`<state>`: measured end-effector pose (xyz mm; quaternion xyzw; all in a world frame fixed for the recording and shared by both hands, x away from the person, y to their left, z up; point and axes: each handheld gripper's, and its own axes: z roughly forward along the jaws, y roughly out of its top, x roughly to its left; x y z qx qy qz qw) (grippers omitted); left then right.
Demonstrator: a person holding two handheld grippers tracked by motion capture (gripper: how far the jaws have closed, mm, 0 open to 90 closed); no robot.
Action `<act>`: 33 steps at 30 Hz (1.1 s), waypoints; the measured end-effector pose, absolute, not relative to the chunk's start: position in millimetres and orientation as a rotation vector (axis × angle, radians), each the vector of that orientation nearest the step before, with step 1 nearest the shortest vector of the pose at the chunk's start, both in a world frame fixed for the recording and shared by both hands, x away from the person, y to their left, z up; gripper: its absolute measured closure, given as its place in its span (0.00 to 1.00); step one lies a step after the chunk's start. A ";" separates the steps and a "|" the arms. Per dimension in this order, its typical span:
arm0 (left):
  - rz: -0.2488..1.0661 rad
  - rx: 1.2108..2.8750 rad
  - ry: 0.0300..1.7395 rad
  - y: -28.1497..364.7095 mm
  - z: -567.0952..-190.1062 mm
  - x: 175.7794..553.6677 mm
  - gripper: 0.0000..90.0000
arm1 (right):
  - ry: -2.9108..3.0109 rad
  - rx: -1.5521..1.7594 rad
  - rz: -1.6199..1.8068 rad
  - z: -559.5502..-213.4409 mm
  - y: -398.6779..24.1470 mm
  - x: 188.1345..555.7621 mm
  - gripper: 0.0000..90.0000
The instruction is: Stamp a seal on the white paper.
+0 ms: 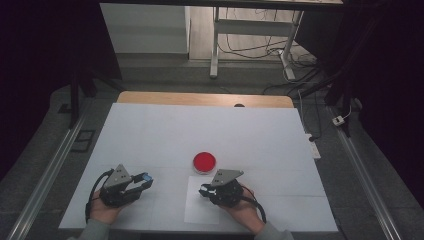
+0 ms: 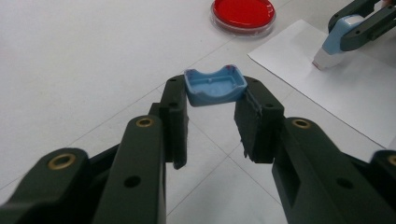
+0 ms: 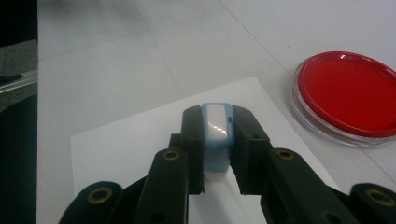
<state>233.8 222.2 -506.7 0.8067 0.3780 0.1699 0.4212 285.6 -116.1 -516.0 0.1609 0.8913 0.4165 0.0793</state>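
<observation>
Your left gripper [image 1: 144,179] sits on the white table [image 1: 150,130] well to the left of the red dish [image 1: 205,161], and its jaws are clamped on a small blue cap [image 2: 215,85]. In the left gripper view the cap is pinched at the very tips, its hollow side turned up toward the camera, with the two pads pressing its short ends; it hangs clear of the table surface. Your right gripper [image 1: 204,190] rests just in front of the red dish, on your side of it, above a white sheet of paper [image 1: 200,210] that lies flat on the table with its far edge close to the dish. Its jaws are closed tight on a blue and white stamp body [image 3: 217,135], held upright between the pads. In the left gripper view the stamp's pale lower end meets the paper, tilted a little, beyond the cap and to the right of the dish. In the right gripper view the stamp's white top face shows between the jaw tips, and the dish lies to the right of it, off the paper and just beside the paper's edge. The dish is round, with a clear rim and a red inside, and it stands apart from both grippers. Your hands hold both grippers low at the near edge of the table.
</observation>
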 end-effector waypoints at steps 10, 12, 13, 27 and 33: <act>0.426 2.023 0.946 221.3 -506.8 233.7 0.72 | 2.667 0.472 1.234 -516.3 -115.6 285.0 0.84; 0.426 2.023 0.947 221.3 -506.8 233.8 0.72 | 2.666 0.461 1.229 -516.3 -115.6 284.7 0.84; 0.426 2.023 0.947 221.3 -506.8 233.8 0.72 | 2.666 0.461 1.231 -516.4 -115.7 284.8 0.84; 0.428 2.020 0.951 221.5 -506.2 233.7 0.72 | 2.660 0.445 1.230 -517.4 -116.0 284.0 0.84; 0.428 2.019 0.951 221.8 -506.2 233.8 0.72 | 2.660 0.444 1.222 -517.2 -115.6 283.6 0.84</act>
